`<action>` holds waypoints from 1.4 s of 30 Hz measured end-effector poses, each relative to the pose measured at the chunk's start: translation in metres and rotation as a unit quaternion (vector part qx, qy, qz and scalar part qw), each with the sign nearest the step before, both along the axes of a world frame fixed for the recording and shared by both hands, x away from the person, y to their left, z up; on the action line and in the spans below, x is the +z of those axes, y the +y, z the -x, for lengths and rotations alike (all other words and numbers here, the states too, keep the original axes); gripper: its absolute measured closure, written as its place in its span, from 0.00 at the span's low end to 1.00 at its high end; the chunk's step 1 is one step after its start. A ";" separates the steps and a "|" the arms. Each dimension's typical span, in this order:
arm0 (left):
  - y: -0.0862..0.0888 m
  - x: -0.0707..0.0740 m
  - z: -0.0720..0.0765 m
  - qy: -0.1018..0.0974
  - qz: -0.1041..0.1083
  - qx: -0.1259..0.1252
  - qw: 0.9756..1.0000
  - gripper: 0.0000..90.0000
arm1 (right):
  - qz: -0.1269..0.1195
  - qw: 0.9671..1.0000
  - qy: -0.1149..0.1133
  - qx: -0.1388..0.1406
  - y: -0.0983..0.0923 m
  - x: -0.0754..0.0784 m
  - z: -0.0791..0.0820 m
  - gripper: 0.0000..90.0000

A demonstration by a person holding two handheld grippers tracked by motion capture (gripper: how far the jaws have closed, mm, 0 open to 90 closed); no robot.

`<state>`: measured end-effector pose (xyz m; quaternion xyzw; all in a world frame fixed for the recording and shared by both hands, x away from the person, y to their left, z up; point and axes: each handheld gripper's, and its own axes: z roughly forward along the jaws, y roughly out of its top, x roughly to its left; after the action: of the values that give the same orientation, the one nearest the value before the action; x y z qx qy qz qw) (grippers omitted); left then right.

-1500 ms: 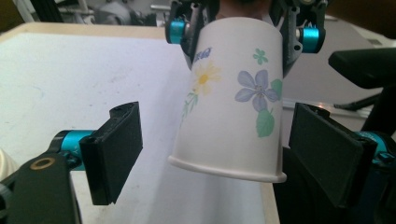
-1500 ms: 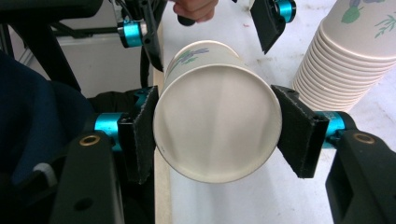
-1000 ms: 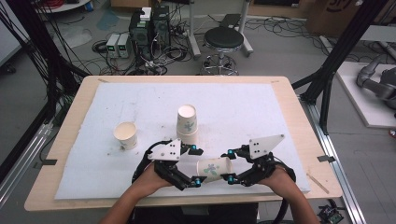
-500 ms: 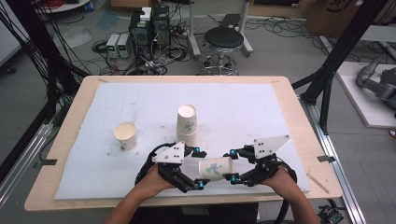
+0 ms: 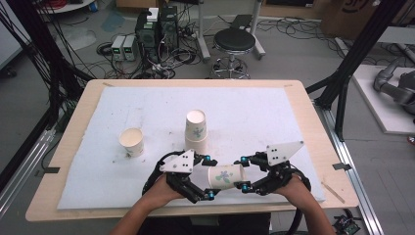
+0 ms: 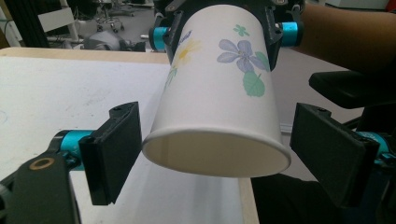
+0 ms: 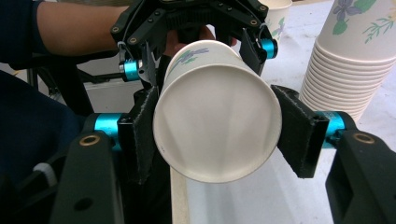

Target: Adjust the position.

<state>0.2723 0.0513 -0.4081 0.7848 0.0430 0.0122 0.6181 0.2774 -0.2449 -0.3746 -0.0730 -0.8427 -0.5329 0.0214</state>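
Near the front edge of the table, in the high view, a paper cup with flowers lies on its side in the air between the two tools. The right gripper holds it at its base end, and the left gripper stands at its mouth end. A stack of cups stands upright on the white mat just behind them, and a single cup stands further left, well apart.

From the left gripper view, the paper cup points its mouth toward the camera. The left gripper has its jaws spread; both pads stand apart from the rim, with a gap on each side. The far gripper clamps the cup at its other end.

From the right gripper view, the right gripper is closed on the paper cup, both pads pressing its sides near the flat bottom. The stack of cups rises at right.
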 end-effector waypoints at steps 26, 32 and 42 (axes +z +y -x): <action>0.002 -0.001 -0.002 -0.006 0.024 0.002 1.000 0.31 | -0.039 0.999 0.027 -0.002 -0.008 -0.007 -0.004 0.42; 0.004 0.007 -0.002 -0.008 0.014 0.004 1.000 0.36 | -0.033 0.999 0.031 -0.001 -0.008 -0.009 -0.005 0.42; 0.006 0.011 -0.001 0.000 0.010 0.003 1.000 0.40 | -0.025 0.999 0.036 -0.003 -0.006 -0.008 -0.004 0.38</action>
<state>0.2737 0.0574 -0.3974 0.7786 0.0457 0.0137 0.6257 0.2812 -0.2508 -0.3824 -0.0940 -0.8273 -0.5513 0.0522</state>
